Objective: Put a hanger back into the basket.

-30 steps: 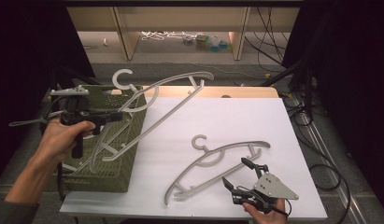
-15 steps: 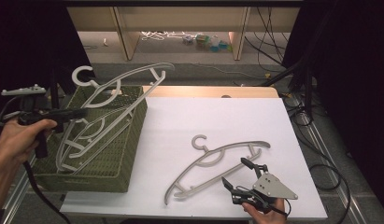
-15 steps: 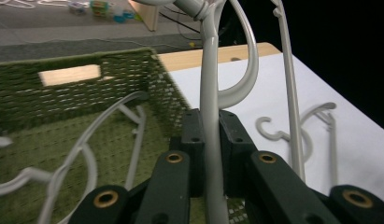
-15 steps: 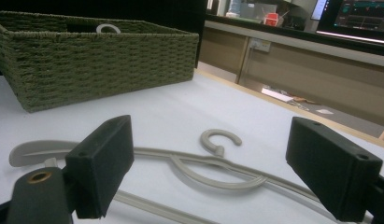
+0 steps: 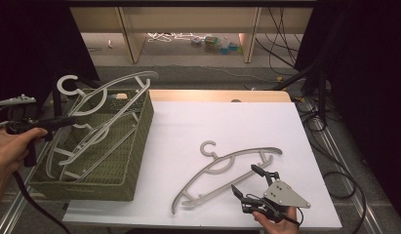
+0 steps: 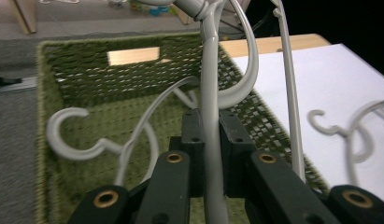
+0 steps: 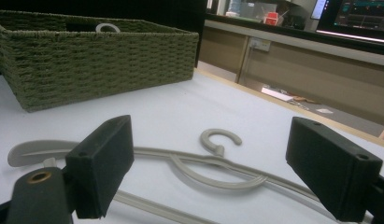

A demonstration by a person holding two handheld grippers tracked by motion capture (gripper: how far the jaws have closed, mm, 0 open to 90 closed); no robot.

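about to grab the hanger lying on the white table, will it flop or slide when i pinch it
The hanger looks like thin moulded plastic, so probably stiff and light. Lying flat on the smooth white table, it may skid if nudged. Pinched at one end, its long arms would likely swing.

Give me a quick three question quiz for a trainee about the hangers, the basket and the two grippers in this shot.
1. True or false: the left gripper is shut on a hanger over the basket.
2. Where does the loose hanger lie? A) in the basket B) on the white board C) on the floor
3. Fill in: the right gripper is ____.

Key: 1 true; 2 B; 3 open
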